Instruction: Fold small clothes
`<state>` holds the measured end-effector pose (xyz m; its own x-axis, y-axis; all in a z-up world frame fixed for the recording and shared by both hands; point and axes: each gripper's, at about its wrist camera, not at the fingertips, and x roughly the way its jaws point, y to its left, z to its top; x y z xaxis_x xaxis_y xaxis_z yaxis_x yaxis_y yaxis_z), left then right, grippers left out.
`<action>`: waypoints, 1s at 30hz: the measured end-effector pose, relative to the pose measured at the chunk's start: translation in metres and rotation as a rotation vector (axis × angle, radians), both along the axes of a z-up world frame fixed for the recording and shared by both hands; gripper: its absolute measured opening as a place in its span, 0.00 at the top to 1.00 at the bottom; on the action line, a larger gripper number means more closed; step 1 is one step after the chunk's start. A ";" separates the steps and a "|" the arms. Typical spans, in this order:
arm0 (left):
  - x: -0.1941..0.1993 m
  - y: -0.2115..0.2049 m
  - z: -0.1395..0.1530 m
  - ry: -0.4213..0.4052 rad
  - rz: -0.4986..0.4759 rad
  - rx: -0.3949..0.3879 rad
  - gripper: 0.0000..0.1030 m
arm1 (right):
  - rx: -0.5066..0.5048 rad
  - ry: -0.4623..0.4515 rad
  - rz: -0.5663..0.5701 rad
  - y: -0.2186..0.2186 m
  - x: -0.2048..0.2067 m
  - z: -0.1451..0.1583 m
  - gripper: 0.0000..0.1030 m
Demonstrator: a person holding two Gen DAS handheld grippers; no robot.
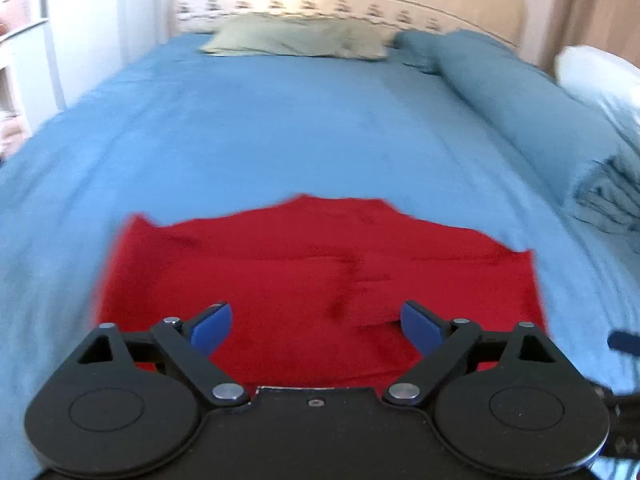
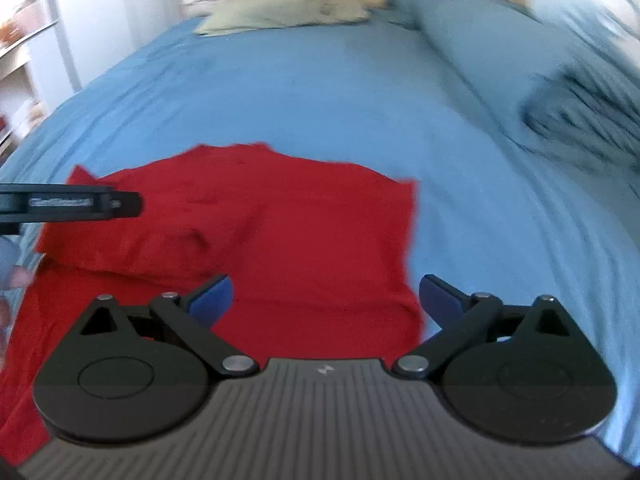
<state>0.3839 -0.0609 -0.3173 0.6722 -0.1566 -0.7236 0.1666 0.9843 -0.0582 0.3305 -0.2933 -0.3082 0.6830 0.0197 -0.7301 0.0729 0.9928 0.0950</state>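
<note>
A red garment [image 1: 312, 272] lies spread flat on the blue bedsheet [image 1: 280, 120], with a folded layer across its middle. My left gripper [image 1: 316, 326] is open and empty, hovering over the garment's near edge. In the right wrist view the same red garment [image 2: 248, 232] lies ahead and to the left. My right gripper [image 2: 326, 300] is open and empty over the garment's right part, its right finger [image 2: 440, 296] past the garment's right edge. The left gripper's body [image 2: 72, 202] shows as a dark bar at the left of that view.
A green pillow [image 1: 296, 38] and a blue pillow [image 1: 440, 46] lie at the head of the bed. A rolled blue duvet [image 1: 528, 120] runs along the right side, with a white pillow [image 1: 600, 76] beyond it. White shelves [image 1: 24, 60] stand at the left.
</note>
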 end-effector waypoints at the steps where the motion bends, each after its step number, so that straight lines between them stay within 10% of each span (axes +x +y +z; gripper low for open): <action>1: 0.000 0.013 -0.001 0.003 0.021 0.009 0.08 | -0.018 -0.007 0.039 0.012 0.009 -0.001 0.00; 7: 0.004 0.075 -0.015 0.048 0.135 0.050 0.08 | -0.196 -0.017 0.201 0.085 0.073 -0.030 0.09; 13: 0.003 0.102 -0.012 0.058 0.174 0.026 0.08 | -0.264 0.084 0.232 0.112 0.118 -0.067 0.62; 20: -0.004 0.109 -0.011 0.058 0.176 -0.004 0.08 | 0.325 0.099 -0.275 0.015 0.083 -0.081 0.60; 30: 0.002 0.113 -0.019 0.080 0.141 -0.014 0.08 | 0.443 0.020 -0.306 -0.015 0.072 -0.094 0.39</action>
